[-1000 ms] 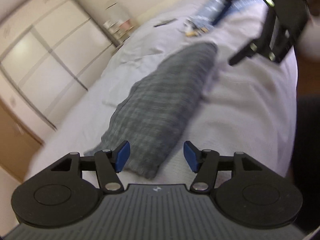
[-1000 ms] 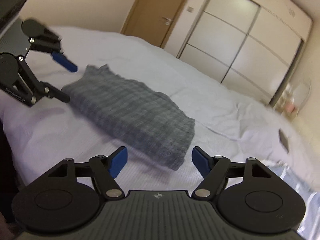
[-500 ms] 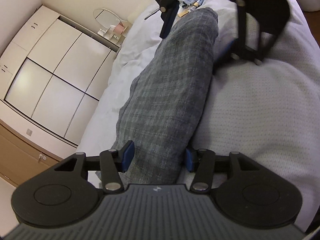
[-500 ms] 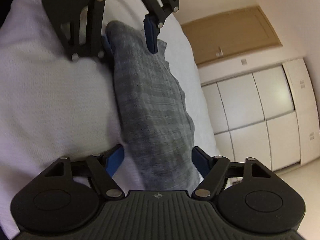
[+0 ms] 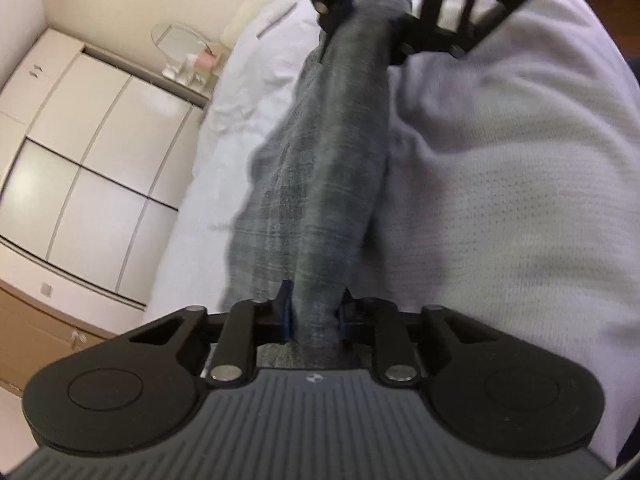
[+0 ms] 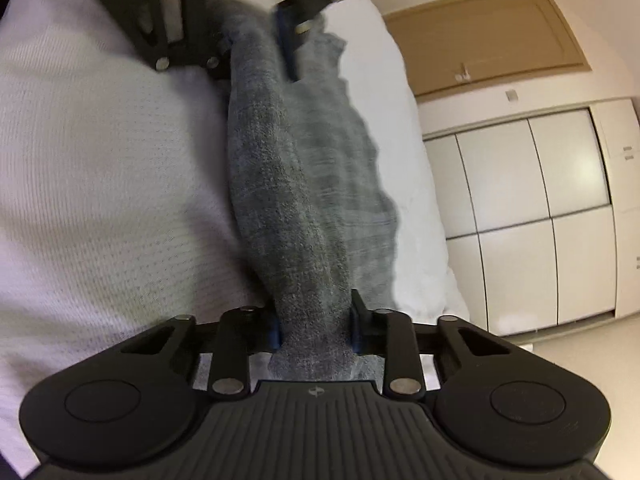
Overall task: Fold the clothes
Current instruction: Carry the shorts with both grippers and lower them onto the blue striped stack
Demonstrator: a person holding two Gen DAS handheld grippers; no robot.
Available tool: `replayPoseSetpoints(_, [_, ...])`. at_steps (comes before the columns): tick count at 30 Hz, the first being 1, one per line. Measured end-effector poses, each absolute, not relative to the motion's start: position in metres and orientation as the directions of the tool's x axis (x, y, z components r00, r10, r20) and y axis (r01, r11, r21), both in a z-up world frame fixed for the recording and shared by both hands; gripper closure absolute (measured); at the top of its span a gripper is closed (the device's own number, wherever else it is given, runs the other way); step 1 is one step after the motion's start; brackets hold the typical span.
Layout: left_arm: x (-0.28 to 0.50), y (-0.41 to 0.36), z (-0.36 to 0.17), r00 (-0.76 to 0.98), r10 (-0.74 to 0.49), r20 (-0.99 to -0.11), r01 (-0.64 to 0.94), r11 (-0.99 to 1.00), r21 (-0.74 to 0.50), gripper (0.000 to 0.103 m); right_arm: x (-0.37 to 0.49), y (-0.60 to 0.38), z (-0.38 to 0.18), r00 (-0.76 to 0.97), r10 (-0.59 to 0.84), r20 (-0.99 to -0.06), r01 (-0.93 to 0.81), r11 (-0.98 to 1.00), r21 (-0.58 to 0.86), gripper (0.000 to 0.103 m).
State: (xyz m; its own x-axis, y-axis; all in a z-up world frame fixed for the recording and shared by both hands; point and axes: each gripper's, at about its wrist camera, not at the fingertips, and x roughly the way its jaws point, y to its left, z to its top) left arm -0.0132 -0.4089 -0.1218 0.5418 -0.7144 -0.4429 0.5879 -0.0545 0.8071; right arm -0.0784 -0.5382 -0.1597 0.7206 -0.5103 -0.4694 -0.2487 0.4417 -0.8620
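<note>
Mid-fold, by the look of it: grey checked garment (image 5: 320, 184) stretched just above the white bed (image 5: 520, 200), left gripper (image 5: 314, 314) and right gripper (image 6: 315, 322) each clenched on one end; next, probably carrying both ends together and level.

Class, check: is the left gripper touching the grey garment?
Touching. The left wrist view shows the left gripper with both pads pressed against the garment.

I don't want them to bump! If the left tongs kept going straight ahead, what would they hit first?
The left tongs are shut on the gray cloth, so that comes first. Farther along it, probably the right tongs, gripping its other end; depth is unclear.
</note>
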Motion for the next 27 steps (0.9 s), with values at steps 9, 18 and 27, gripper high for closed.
replayPoseSetpoints(9, [-0.042, -0.388, -0.079, 0.468, -0.784, -0.408, 0.572, -0.084, 0.816, 0.089, -0.102, -0.521, -0.096, 0.724, -0.566, -0.394, -0.106, 0.474, -0.874, 0.079])
replayPoseSetpoints(18, [-0.089, -0.417, -0.06, 0.465, -0.794, -0.391, 0.536, -0.099, 0.838, 0.089, -0.153, -0.531, -0.073, 0.736, -0.566, -0.371, 0.004, 0.552, -0.834, 0.079])
replayPoseSetpoints(27, [-0.134, -0.452, -0.034, 0.461, -0.813, -0.354, 0.466, -0.118, 0.877, 0.089, -0.194, -0.562, -0.052, 0.756, -0.559, -0.339, 0.121, 0.629, -0.768, 0.08])
